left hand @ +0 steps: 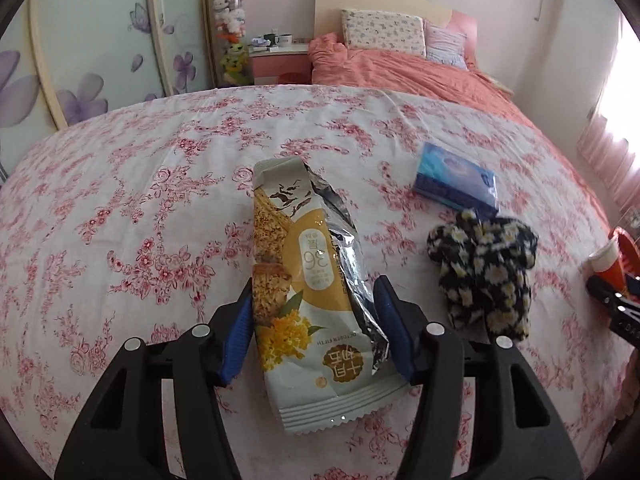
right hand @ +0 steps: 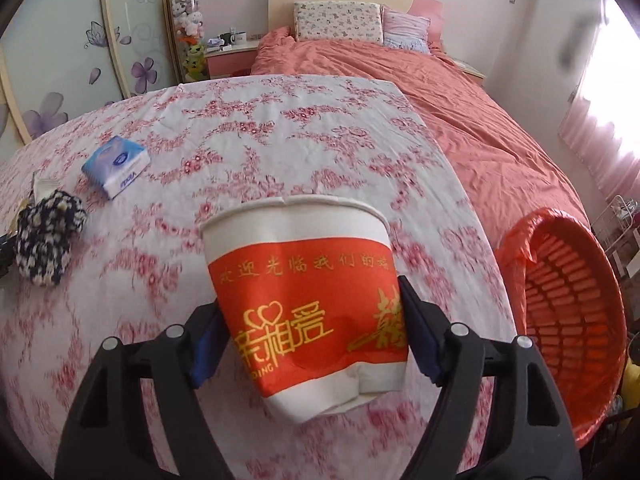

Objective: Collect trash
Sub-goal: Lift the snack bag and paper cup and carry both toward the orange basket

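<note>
A: Start close in. What does the left wrist view give you that the right one doesn't?

B: The snack wrapper (left hand: 316,292). It sits between the blue pads of the left gripper (left hand: 316,328), which stand about halfway apart and press on both its sides. It is a long grey-and-yellow pouch, torn along one edge so the silver lining shows, crimped seal nearest the camera, torn end pointing away over the flowered bedsheet (left hand: 140,208).

A: And the right wrist view?

B: The paper cup (right hand: 308,304), white with a wide red band and gold lettering, dented near its base. The right gripper (right hand: 308,340) has it by the lower part, pads against each side and fairly wide apart, the rim tilted away from the camera. That view is blurred. Just to the right, off the sheet's edge, is an orange basket (right hand: 572,320) lined with an orange bag, well seen only here.

A: Further out?

B: Both views show a dark daisy-print cloth bundle (left hand: 484,276) and, just beyond it, a blue tissue pack (left hand: 456,184) lying on the sheet. From the left view the cup is only a sliver at the right edge. Past the sheet come an orange duvet (right hand: 460,120), two pillows (right hand: 340,22) and a nightstand (left hand: 280,64).
</note>
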### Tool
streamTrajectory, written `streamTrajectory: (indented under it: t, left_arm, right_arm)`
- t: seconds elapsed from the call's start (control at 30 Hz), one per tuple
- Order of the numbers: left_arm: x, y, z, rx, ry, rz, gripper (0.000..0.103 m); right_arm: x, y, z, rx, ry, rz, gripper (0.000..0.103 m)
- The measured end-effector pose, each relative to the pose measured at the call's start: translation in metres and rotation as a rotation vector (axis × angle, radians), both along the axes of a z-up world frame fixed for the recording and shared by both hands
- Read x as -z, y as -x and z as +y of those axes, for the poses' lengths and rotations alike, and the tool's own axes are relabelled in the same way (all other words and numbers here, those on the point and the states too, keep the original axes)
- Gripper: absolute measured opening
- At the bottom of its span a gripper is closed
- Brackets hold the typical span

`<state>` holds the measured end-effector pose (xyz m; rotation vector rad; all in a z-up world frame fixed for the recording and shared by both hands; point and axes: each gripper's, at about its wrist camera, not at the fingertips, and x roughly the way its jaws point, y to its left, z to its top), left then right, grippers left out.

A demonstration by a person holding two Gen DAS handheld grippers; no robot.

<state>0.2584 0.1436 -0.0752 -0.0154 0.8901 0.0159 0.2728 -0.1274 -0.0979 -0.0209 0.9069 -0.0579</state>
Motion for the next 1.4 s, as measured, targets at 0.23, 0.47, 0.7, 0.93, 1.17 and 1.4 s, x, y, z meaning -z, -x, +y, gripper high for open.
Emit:
streamTrajectory:
  t: [0.23, 0.47, 0.7, 0.93, 1.17, 1.4]
  left_arm:
    - [0.002, -0.005, -0.002, -0.039, -0.026, 0.006, 0.059]
    - [0.003, -0.001, 0.003, -0.076, -0.025, 0.006, 0.059]
    - [0.002, 0.003, 0.007, -0.097, -0.025, 0.006, 0.059]
    - [0.0, 0.006, 0.004, -0.079, -0.051, -0.001, 0.047]
    - [-0.013, 0.021, -0.005, -0.058, -0.06, -0.022, 0.043]
    - [-0.041, 0.033, -0.005, -0.076, -0.01, -0.054, 0.043]
  right_arm:
    - [0.0, -0.002, -0.013, 0.019, -0.077, 0.011, 0.078]
    - [0.002, -0.004, -0.011, 0.03, -0.067, 0.019, 0.084]
    - [0.003, -0.004, -0.014, 0.04, -0.069, 0.022, 0.086]
    - [0.0, 0.003, -0.012, 0.018, -0.061, 0.007, 0.072]
    - [-0.028, 0.027, -0.022, 0.031, -0.097, -0.064, 0.071]
    - [-0.065, 0.054, -0.032, 0.04, -0.085, -0.134, 0.072]
